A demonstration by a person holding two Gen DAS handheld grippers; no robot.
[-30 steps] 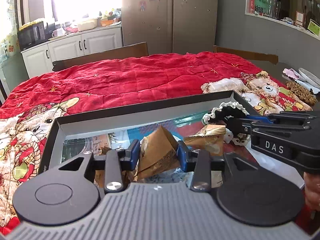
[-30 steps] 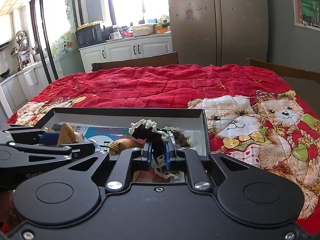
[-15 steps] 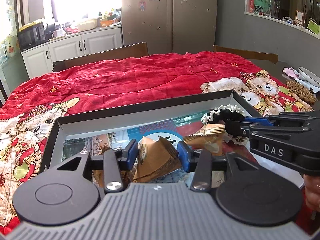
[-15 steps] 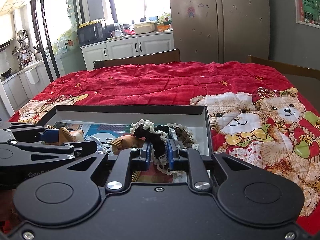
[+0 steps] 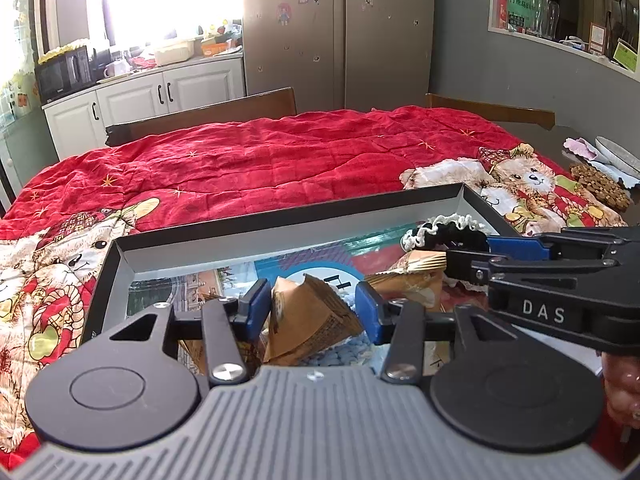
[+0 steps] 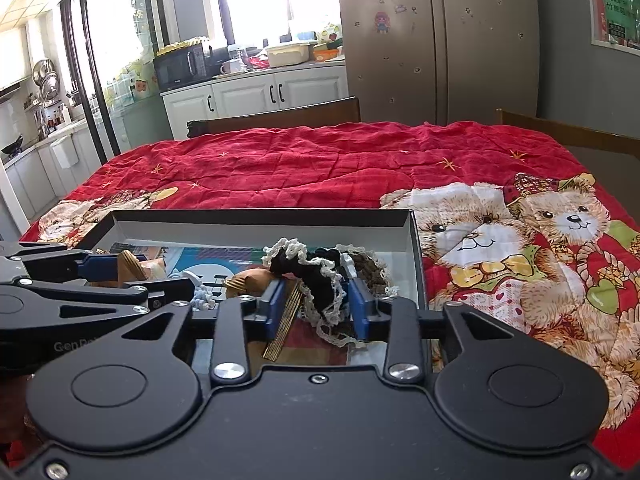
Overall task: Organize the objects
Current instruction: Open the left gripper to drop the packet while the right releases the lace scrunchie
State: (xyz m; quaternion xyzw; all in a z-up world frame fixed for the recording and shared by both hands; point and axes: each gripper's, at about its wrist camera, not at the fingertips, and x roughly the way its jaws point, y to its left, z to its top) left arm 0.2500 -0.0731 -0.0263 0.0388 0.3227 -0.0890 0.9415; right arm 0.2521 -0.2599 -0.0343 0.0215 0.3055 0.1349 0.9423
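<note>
A shallow black box [image 5: 280, 220] [image 6: 260, 216] with a printed floor lies on the red quilt. My left gripper [image 5: 311, 310] hangs over its left half, jaws opening. A crumpled brown paper packet [image 5: 308, 316] rests in the box between the pads, with a gap at the left pad. My right gripper [image 6: 318, 310] is over the right half, jaws opening too. A black scrunchie with white lace [image 6: 320, 280] [image 5: 440, 232] lies loose between its blue pads. In the right wrist view the left gripper [image 6: 132, 268] and the packet [image 6: 130, 264] sit at the left.
Also in the box are a gold-wrapped sweet [image 5: 416, 276] [image 6: 248, 280], a pale blue knitted piece [image 5: 352, 354] and a gold strip [image 6: 284, 328]. The red bear quilt [image 6: 340, 160] covers the table. Wooden chairs [image 5: 208, 114] stand beyond it. A brown mat [image 5: 600, 184] lies far right.
Both pairs of jaws have spread apart. The brown packet has slumped lower between the left pads, and the scrunchie has come free of the right pads. Neither hand has shifted.
</note>
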